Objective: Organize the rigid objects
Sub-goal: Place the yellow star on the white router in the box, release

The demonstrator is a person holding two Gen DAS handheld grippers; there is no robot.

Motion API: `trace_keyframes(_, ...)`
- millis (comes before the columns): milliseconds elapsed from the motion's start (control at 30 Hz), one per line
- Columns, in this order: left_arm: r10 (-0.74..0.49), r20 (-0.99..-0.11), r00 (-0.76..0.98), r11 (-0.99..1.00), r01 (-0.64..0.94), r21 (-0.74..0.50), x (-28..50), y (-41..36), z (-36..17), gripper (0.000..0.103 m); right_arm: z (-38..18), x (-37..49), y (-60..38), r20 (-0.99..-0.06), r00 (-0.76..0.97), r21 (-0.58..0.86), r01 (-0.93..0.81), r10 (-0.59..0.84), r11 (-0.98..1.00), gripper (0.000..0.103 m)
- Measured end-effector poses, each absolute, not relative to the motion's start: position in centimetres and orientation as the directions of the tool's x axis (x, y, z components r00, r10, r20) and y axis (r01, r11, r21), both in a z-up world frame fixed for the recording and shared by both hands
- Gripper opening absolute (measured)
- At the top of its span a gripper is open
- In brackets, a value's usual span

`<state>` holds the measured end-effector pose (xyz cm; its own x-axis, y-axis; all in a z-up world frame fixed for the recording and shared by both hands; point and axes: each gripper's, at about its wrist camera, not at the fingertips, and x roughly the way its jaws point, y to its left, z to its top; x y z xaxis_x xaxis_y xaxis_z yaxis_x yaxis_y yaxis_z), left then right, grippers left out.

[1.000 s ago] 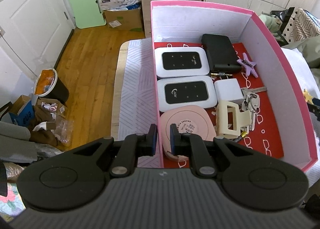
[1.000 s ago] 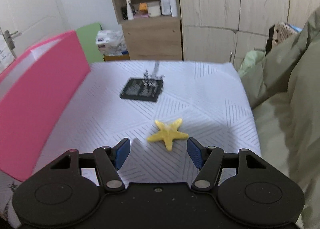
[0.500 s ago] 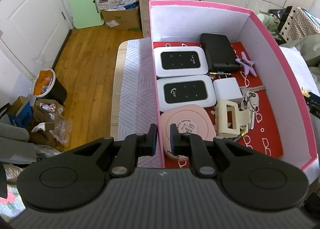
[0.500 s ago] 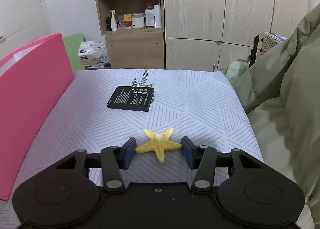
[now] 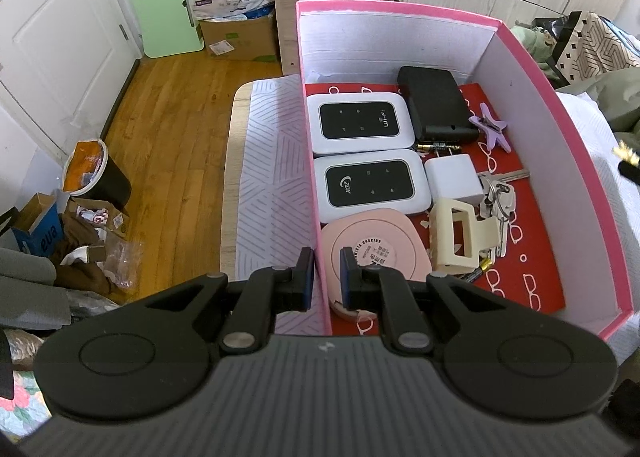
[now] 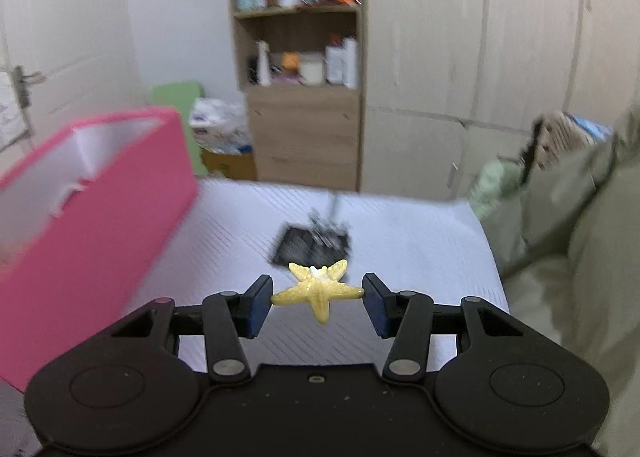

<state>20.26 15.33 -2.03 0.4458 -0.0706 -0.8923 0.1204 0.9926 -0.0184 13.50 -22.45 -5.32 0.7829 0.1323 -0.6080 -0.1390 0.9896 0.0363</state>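
My right gripper is shut on a yellow starfish clip and holds it above the bed, right of the pink box. A black battery lies on the sheet beyond it. My left gripper is shut on the left wall of the pink box. Inside lie two white wifi routers, a black case, a purple starfish clip, a white charger, keys, a cream hair claw and a pink round case.
The bed's striped white sheet has olive bedding bunched at the right. A wooden shelf unit and wardrobe stand beyond the bed. Wooden floor with a bin and clutter lies left of the box.
My right gripper closed on the yellow starfish clip and lifted it off the sheet; the view has swung and blurred. My left gripper has kept its hold on the box wall.
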Motion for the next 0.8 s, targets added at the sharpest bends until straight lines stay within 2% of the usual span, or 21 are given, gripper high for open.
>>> trace_keyframes(133, -0.072, -0.892, 0.447, 0.992, 0.126, -0.017, 20.2, 15.4, -2.0, 0.012, -2.4, 13.4, -20.3, -0.557, 0.801, 0.033, -0.240, 0.217, 0.970, 0.055)
trace_keyframes(367, -0.064, -0.885, 0.461, 0.994, 0.109, -0.015, 20.0, 15.2, -2.1, 0.012, 2.1, 15.3, -13.6, -0.502, 0.698, 0.067, -0.557, 0.510, 0.828, 0.055)
trace_keyframes(433, -0.064, -0.885, 0.461, 0.994, 0.110, -0.015, 20.0, 15.3, -2.0, 0.012, 2.1, 16.4, -10.3, -0.529, 0.625, 0.054, -0.650, 0.574, 0.758, 0.055)
trace_keyframes(500, -0.061, -0.887, 0.459, 0.994, 0.111, -0.011, 20.0, 15.3, -2.0, 0.012, 1.5, 17.9, -6.3, -0.594, 0.537, 0.013, -0.738, 0.598, 0.675, 0.055)
trace_keyframes(633, -0.064, -0.884, 0.463, 0.994, 0.104, -0.018, 20.0, 15.4, -2.0, 0.012, -0.9, 19.7, 0.5, -0.712, 0.451, -0.114, -0.830, 0.538, 0.545, 0.055)
trace_keyframes(800, -0.081, -0.882, 0.464, 0.994, 0.097, -0.040, 20.1, 15.8, -2.1, 0.012, -2.9, 21.9, 4.4, -0.775, 0.382, -0.098, -0.860, 0.504, 0.501, 0.055)
